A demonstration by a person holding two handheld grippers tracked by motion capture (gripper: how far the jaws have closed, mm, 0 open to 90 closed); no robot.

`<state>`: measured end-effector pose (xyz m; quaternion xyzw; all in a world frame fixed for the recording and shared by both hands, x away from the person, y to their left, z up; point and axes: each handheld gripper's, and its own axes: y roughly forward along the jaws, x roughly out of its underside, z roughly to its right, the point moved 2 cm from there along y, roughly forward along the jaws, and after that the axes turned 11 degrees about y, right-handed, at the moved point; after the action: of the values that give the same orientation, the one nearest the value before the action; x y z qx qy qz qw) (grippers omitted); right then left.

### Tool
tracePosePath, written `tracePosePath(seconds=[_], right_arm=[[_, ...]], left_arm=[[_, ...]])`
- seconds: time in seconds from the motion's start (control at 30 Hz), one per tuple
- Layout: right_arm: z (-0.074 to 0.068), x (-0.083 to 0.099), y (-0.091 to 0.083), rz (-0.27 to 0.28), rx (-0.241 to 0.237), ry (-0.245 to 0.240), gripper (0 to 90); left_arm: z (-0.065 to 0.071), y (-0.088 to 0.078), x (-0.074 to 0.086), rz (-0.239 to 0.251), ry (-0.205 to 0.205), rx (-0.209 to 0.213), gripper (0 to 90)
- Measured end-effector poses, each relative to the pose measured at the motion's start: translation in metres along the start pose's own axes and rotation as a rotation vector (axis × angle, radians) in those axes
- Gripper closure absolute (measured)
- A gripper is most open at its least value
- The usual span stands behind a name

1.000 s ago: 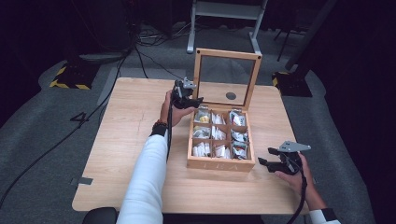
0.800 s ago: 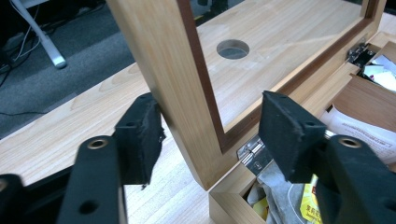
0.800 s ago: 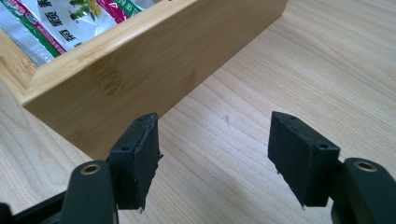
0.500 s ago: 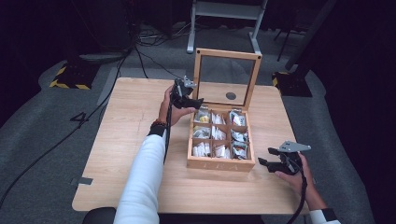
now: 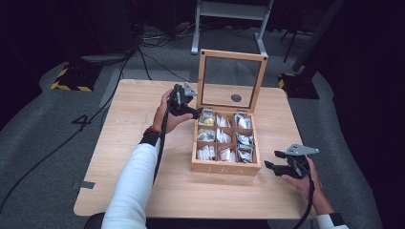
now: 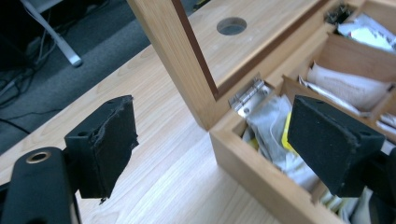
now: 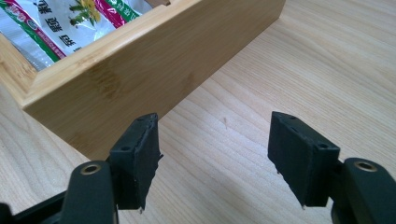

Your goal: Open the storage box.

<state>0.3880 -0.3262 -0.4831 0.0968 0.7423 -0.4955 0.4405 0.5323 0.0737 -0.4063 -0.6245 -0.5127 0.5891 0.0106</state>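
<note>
Now we are working at a wooden tabletop [image 5: 124, 143] with a wooden box [image 5: 224, 167] sitting toward its right half, its glass-paned lid [image 5: 232, 78] standing upright on the hinges at the far side. Inside, a grid of nine compartments is holding small packets [image 5: 219, 138], silver and white, some with printed labels.

We judge that the lid-opening step is finishing: our left gripper [image 5: 188, 106] is hovering just beside the box's far left corner, close to the hinge [image 6: 246, 95] and the lid's frame, and its jaws have just been opening, so they are now standing spread with nothing between them; one pad is hanging over the bare tabletop, the other over the corner compartment. Our right gripper [image 5: 271, 165] is resting on the tabletop just beside the box's near right corner, also spread wide and pinching nothing, its pads flanking bare wood in front of the box wall [image 7: 154, 60].

Next, we are likely going for a packet, which calls for lowering one gripper into a compartment, keeping clear of the dividers, and closing on a thin edge without crushing it.
</note>
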Motion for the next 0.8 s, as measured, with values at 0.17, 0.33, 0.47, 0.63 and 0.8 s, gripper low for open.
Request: tracePosePath(seconds=[0.17,0.33,0.47,0.63,0.8], right_arm=[[0.0,-0.006,-0.008,0.039,0.006,0.001,36.6],[-0.008,-0.018,-0.017,0.082,-0.006,-0.012,37.9],[-0.018,-0.026,-0.02,0.1,-0.027,-0.04,37.5],[-0.031,-0.034,-0.021,0.111,-0.052,-0.071,37.5],[-0.045,-0.039,-0.018,0.109,-0.082,-0.102,37.2]], left_arm=[[0.006,-0.014,0.012,0.01,0.005,0.018,16.1],[0.013,-0.025,0.031,0.003,0.016,0.025,16.2],[0.02,-0.034,0.046,0.009,0.051,0.006,16.7],[0.029,-0.042,0.062,-0.001,0.062,0.03,16.7],[0.044,-0.049,0.083,-0.029,0.075,0.058,16.9]])
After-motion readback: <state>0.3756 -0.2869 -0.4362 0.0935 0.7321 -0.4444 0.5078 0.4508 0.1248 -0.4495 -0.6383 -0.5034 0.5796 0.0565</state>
